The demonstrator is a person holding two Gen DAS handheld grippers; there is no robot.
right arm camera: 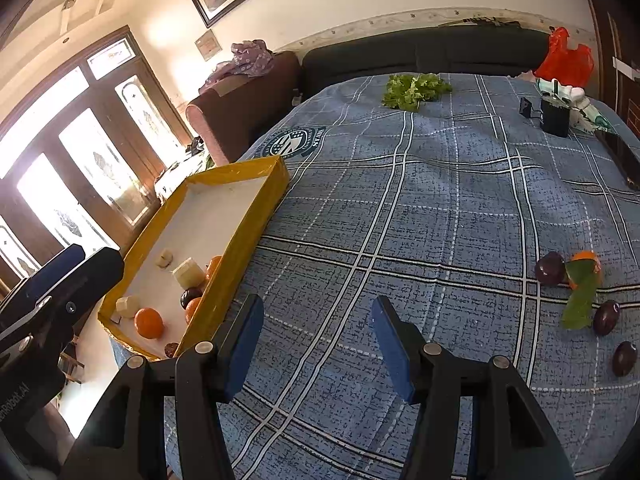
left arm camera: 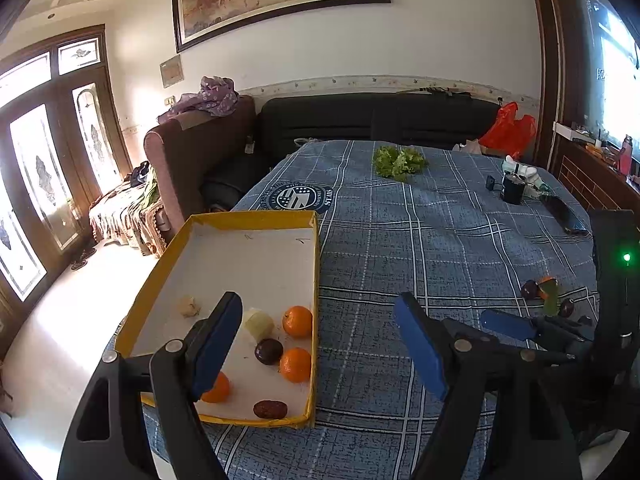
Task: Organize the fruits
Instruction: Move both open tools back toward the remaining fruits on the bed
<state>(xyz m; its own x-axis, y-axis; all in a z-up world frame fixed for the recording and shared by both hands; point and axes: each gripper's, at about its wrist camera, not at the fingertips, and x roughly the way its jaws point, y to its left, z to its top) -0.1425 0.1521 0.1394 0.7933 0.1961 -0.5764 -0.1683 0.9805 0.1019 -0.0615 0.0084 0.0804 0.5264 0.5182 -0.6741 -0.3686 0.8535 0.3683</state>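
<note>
A yellow-rimmed box (left arm camera: pixel 256 216) with a white floor sits at the table's left edge; it also shows in the right wrist view (right arm camera: pixel 248 216). It holds three oranges (left arm camera: pixel 297 321), dark plums (left arm camera: pixel 269 351) and pale fruit pieces (left arm camera: pixel 259 323). My left gripper (left arm camera: pixel 320 344) is open and empty, its left finger over the box's near end. My right gripper (right arm camera: pixel 318 344) is open and empty above the blue plaid cloth. To the right on the cloth lie three dark plums (right arm camera: pixel 550 268), an orange (right arm camera: pixel 586 260) and a green leaf (right arm camera: pixel 578 304).
A bunch of lettuce (right arm camera: pixel 414 88) lies at the table's far side. A black cup (right arm camera: pixel 554 116), a black phone (right arm camera: pixel 622 156) and a red bag (right arm camera: pixel 566 60) are at the far right. A sofa (left arm camera: pixel 376 120) stands behind the table.
</note>
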